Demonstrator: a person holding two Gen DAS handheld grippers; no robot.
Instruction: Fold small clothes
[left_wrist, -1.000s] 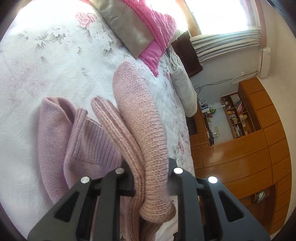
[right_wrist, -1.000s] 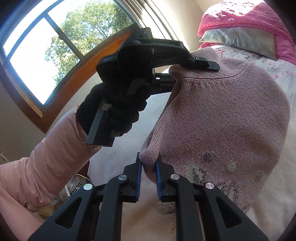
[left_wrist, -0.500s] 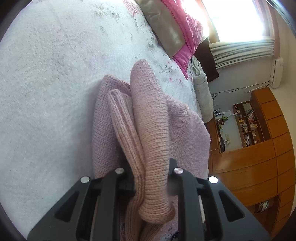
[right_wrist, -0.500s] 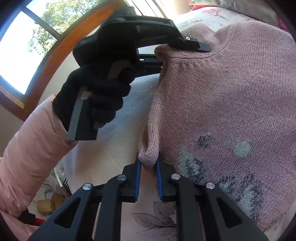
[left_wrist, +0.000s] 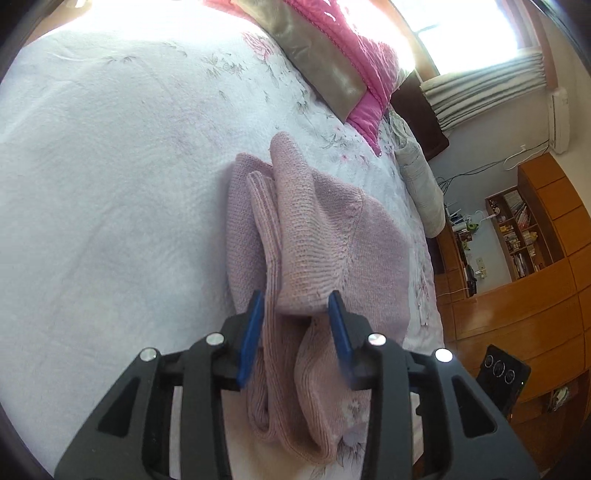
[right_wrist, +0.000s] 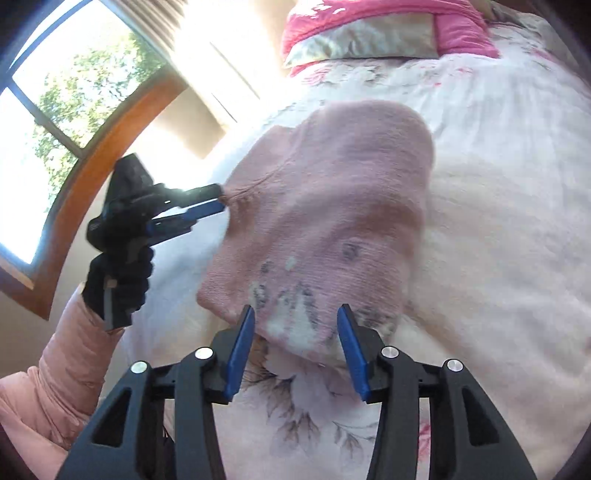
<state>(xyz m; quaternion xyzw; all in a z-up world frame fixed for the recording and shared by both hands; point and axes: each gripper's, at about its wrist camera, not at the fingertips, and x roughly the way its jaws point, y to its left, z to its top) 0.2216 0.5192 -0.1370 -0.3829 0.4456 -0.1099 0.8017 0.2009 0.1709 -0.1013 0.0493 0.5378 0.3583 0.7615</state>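
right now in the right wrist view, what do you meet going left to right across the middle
pink sleeve → gloved hand → left gripper at the edge of the sweater → pink sweater → floral bedspread

We could not read the knit motif on the pink sweater (right_wrist: 332, 206): right wrist view was motion-blurred there. Sweater's near hem was hidden under the left gripper (left_wrist: 295, 332) frame in left wrist view. Shelf contents (left_wrist: 517, 229) at far wall were too small to ID. Pillow (left_wrist: 332, 55) was cut off by top edge. Person's sleeve (right_wrist: 62, 369) ran off frame at lower left.
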